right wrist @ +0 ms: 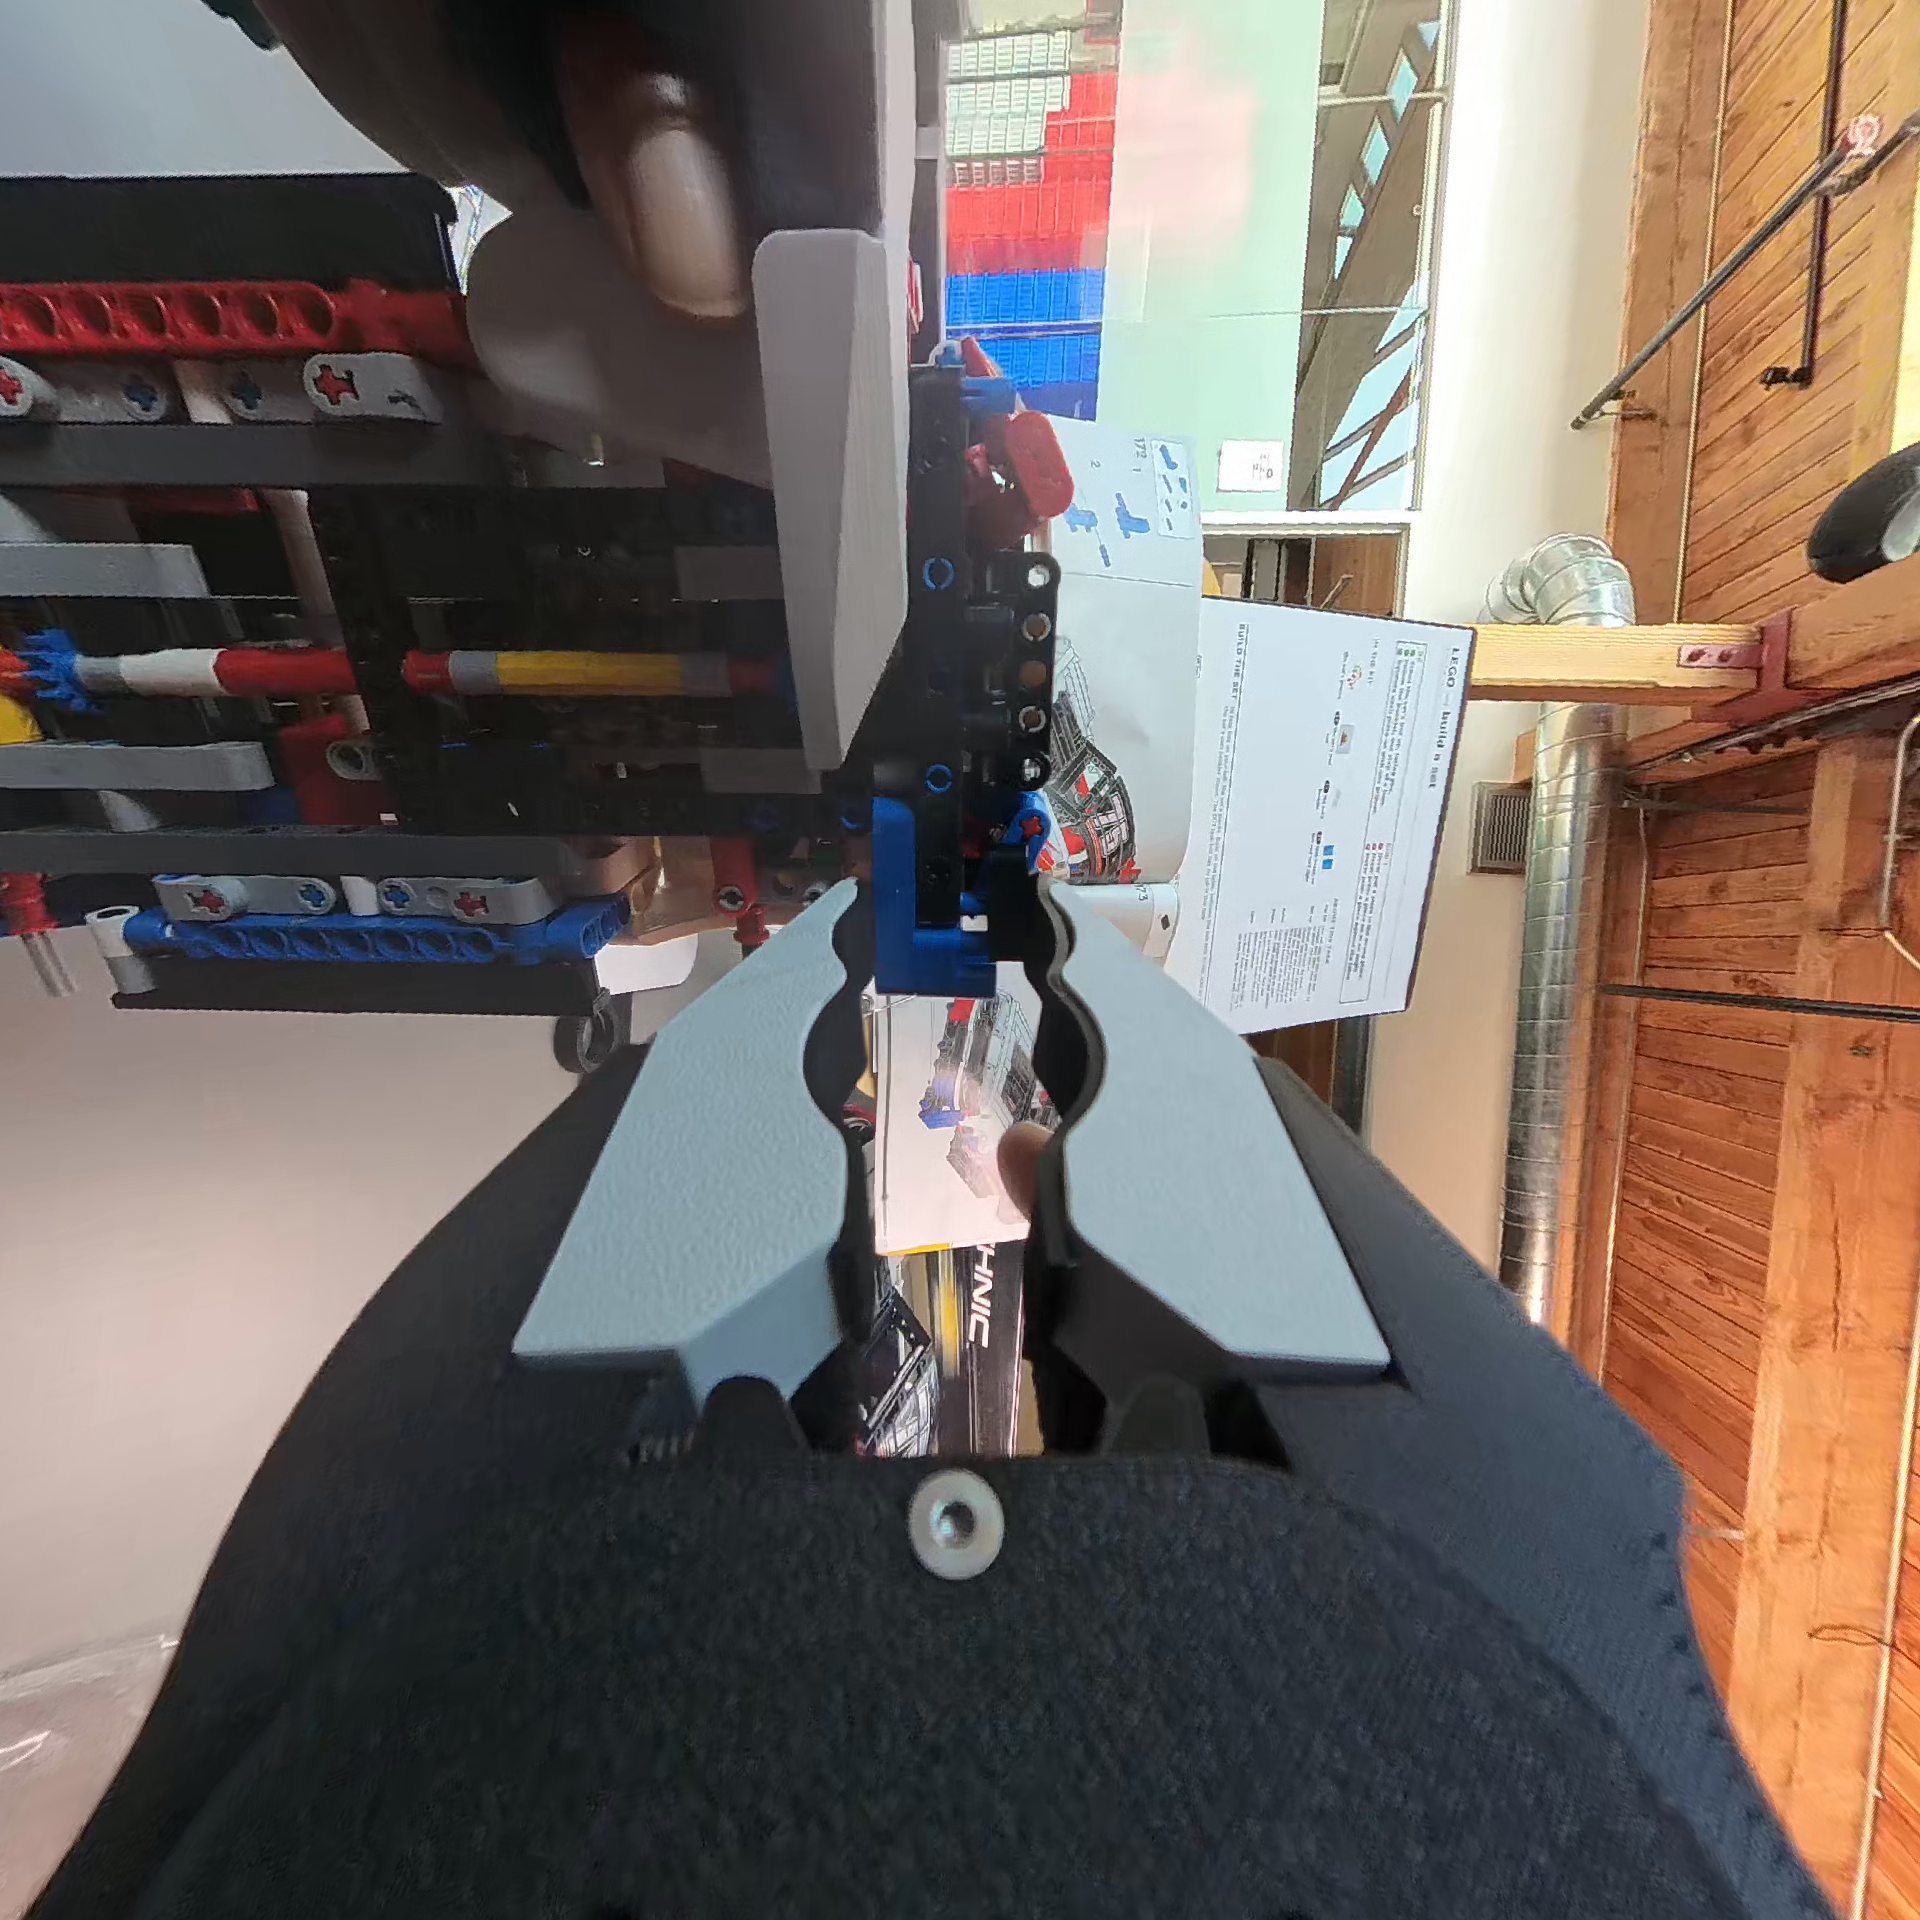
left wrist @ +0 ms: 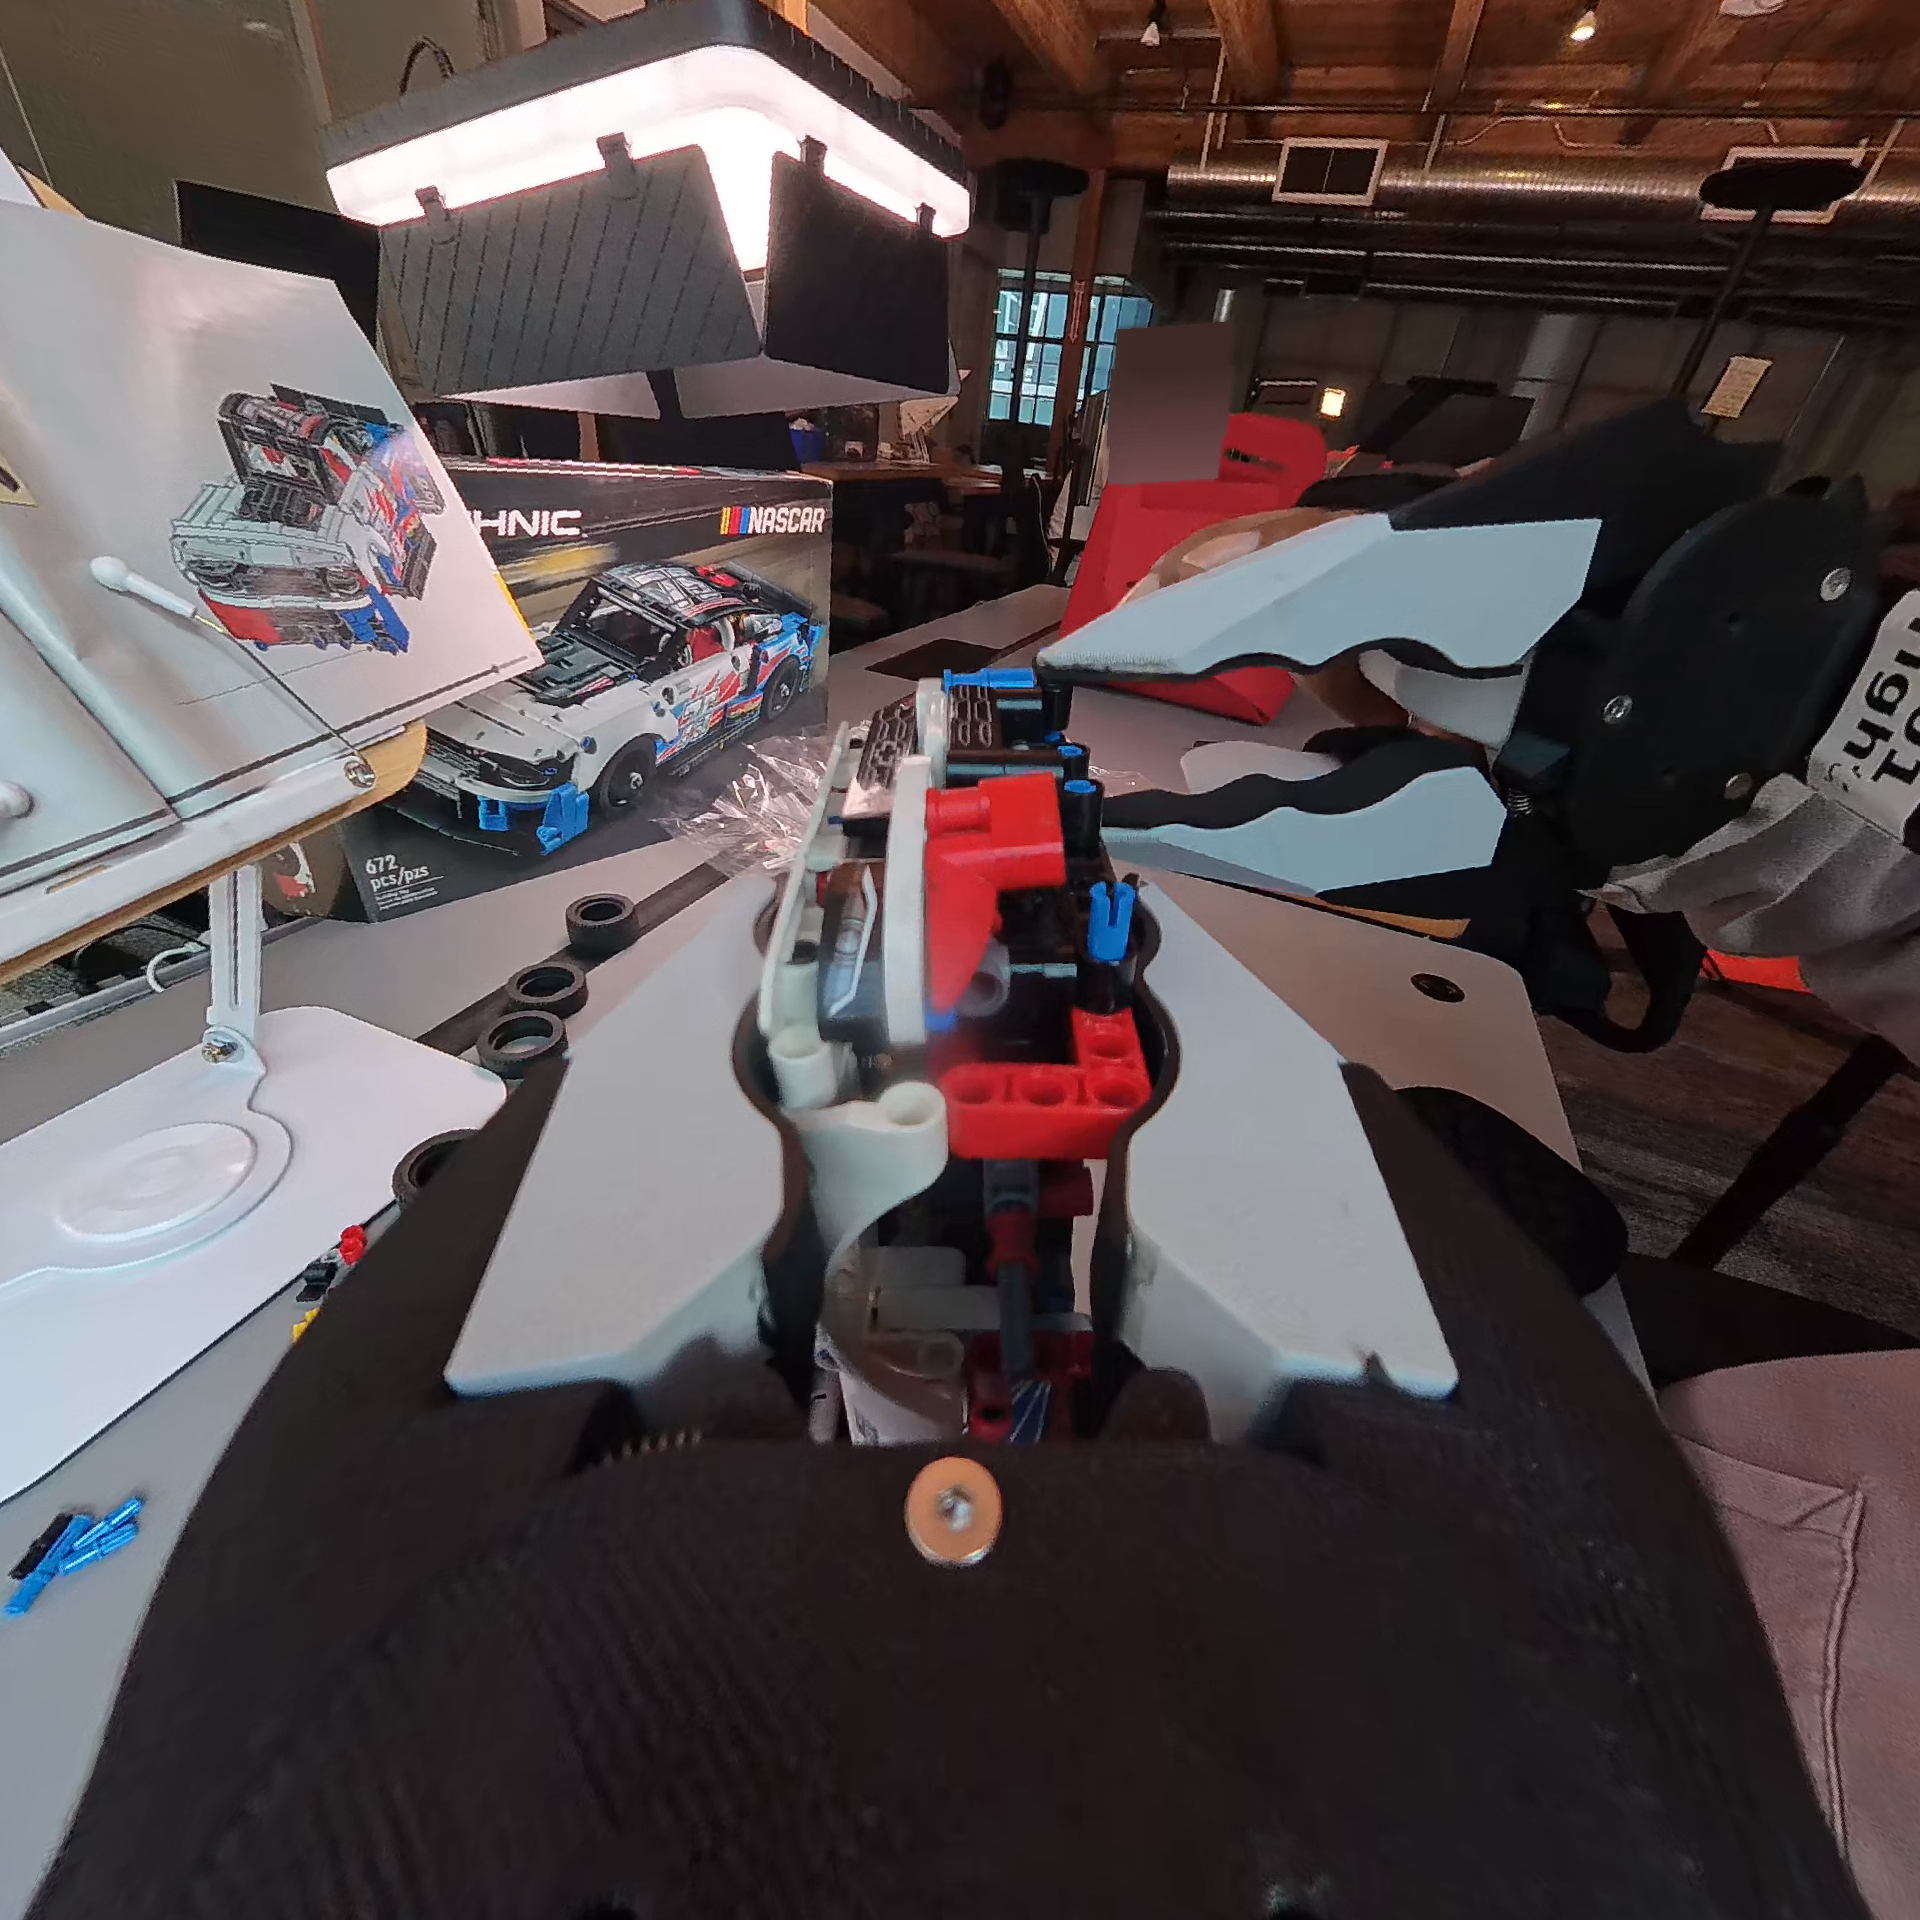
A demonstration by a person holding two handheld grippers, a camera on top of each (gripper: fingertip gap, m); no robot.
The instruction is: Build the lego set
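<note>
A partly built lego car (left wrist: 987, 914), with red, white, black and blue parts, is held up above the table. My left gripper (left wrist: 956, 914) is shut on its body, one grey finger on each side. My right gripper (left wrist: 1081, 738) comes in from the right, its fingers above and below the car's far end. In the right wrist view my right gripper (right wrist: 945, 904) is closed on a blue L-shaped piece with a black beam (right wrist: 930, 925) at the end of the car's underside (right wrist: 416, 665). A left gripper finger (right wrist: 831, 499) presses the car there.
An instruction booklet (left wrist: 260, 520) leans on a white stand (left wrist: 156, 1174) at the left. The set's box (left wrist: 644, 644) stands behind it. Black tyres (left wrist: 545, 987) lie in a row on the table (left wrist: 1299, 935). Loose blue pins (left wrist: 73, 1548) lie near the left edge. Left and right tips are no more than a few centimetres apart.
</note>
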